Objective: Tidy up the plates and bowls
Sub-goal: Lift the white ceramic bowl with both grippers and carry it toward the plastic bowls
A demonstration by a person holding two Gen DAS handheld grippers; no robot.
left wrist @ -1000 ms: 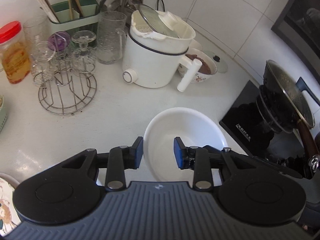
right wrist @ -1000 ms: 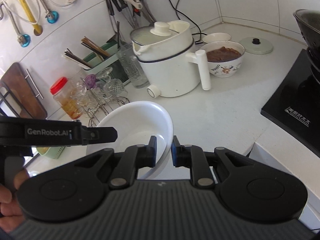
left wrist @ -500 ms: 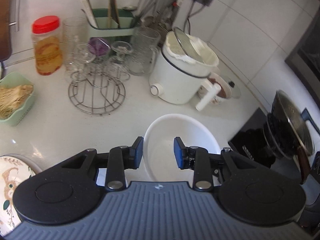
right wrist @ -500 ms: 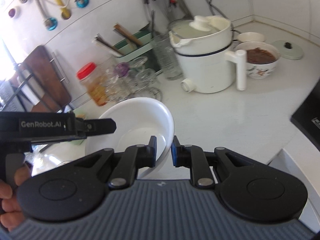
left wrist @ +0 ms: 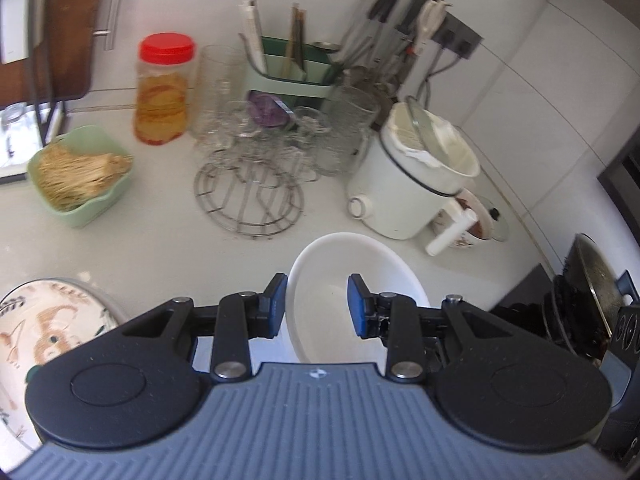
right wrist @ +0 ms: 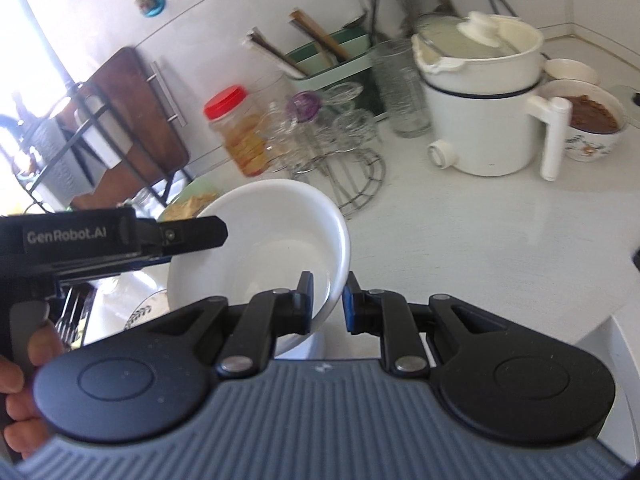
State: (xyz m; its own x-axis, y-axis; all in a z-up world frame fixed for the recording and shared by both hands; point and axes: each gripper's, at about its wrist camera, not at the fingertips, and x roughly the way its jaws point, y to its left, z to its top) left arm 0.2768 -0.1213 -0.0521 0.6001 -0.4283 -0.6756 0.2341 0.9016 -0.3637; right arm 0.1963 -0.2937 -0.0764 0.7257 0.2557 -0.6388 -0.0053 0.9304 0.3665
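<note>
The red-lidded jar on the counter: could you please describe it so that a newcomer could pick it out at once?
Start at the white electric pot on the white counter, then look left past the wire rack of glasses. Beside the rack, near the back wall, stands the jar. It alone has a bright red lid and amber contents; its neighbours are clear glass.

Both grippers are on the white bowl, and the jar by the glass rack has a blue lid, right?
Not quite: the jar's lid is red, as the left wrist view shows. The rest holds: the left gripper and right gripper are both on the white bowl.
</note>
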